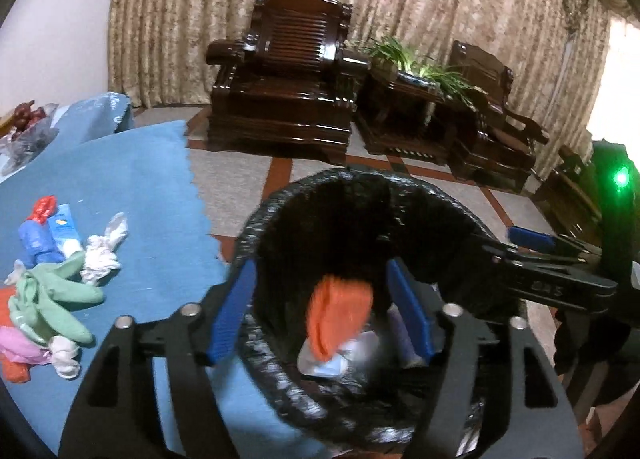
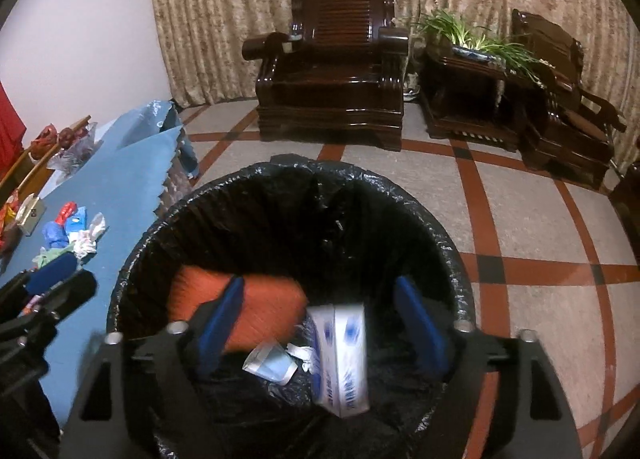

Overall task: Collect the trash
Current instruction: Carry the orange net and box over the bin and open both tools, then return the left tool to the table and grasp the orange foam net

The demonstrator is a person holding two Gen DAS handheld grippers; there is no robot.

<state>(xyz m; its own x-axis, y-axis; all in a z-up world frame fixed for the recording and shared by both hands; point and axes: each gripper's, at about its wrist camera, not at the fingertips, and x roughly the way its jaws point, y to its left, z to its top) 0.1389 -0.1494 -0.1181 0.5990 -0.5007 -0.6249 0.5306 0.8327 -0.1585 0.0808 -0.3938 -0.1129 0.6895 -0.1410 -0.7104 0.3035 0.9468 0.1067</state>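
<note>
A black-lined trash bin (image 1: 280,215) (image 2: 132,255) stands on the floor beside the blue-covered table (image 1: 132,187) (image 2: 120,179). My left gripper (image 1: 322,311) is open over the bin; a blurred orange piece (image 1: 338,315) is between its fingers, apart from both pads, inside the bin. My right gripper (image 2: 320,325) is open above the bin; a blurred white and blue box (image 2: 344,355) is below it in the bin, with the orange piece (image 2: 264,311) and a small clear wrapper (image 2: 270,365). A pile of trash (image 1: 52,283) (image 2: 68,235) lies on the table: green, pink, orange, white and blue pieces.
Dark wooden armchairs (image 1: 284,75) (image 2: 332,67) and a side table with a plant (image 1: 404,59) (image 2: 468,39) stand by the curtain. The floor is tiled grey with red bands (image 2: 480,219). A bag of red fruit (image 1: 24,119) lies at the table's far end.
</note>
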